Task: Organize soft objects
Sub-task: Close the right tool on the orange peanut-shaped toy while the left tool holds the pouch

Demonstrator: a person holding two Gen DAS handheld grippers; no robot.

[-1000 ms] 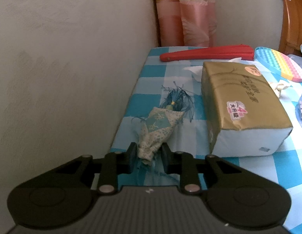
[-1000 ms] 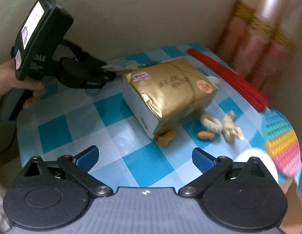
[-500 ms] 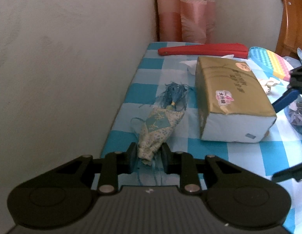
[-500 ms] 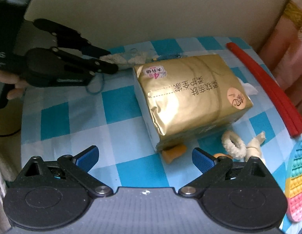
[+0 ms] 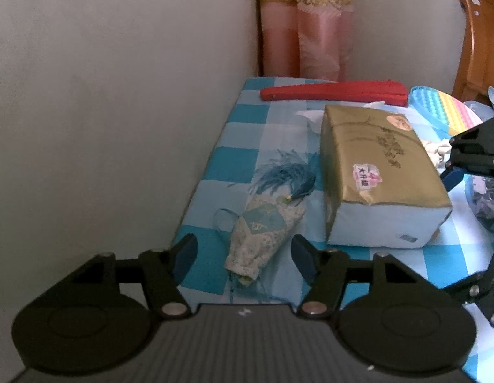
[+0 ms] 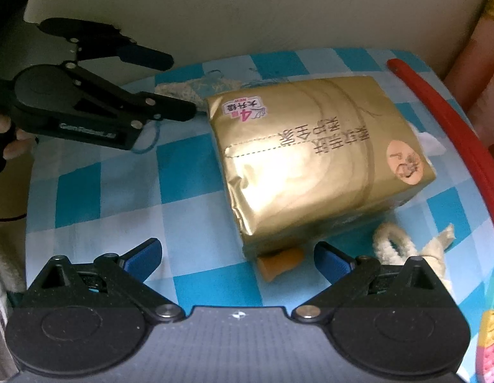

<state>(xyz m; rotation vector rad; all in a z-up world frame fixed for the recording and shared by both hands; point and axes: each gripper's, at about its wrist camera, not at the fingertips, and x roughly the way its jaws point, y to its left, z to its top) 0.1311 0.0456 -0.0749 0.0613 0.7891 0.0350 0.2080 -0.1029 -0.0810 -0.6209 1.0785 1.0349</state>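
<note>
A small embroidered sachet [image 5: 263,233] with a blue tassel lies on the blue checked tablecloth [image 5: 234,166] near the wall. My left gripper [image 5: 243,255] hangs over its near end with its jaws opening; the sachet lies between them and neither pad touches it. In the right wrist view the left gripper [image 6: 180,86] shows at upper left, over the sachet [image 6: 183,91]. A gold tissue pack [image 6: 310,156] lies in the middle. My right gripper [image 6: 235,257] is open just before its near end, nothing between its fingers.
A red folded fan [image 5: 333,94] lies at the far edge by a pink curtain [image 5: 307,28]. A rainbow pop mat [image 5: 445,111], a cream rope knot [image 6: 403,245] and an orange piece [image 6: 279,263] lie right of the pack. A wooden chair [image 5: 476,44] stands behind.
My left gripper has let go of the sachet, which now lies on the cloth between the spread jaws. My right gripper has come in lower and closer to the tissue pack.
</note>
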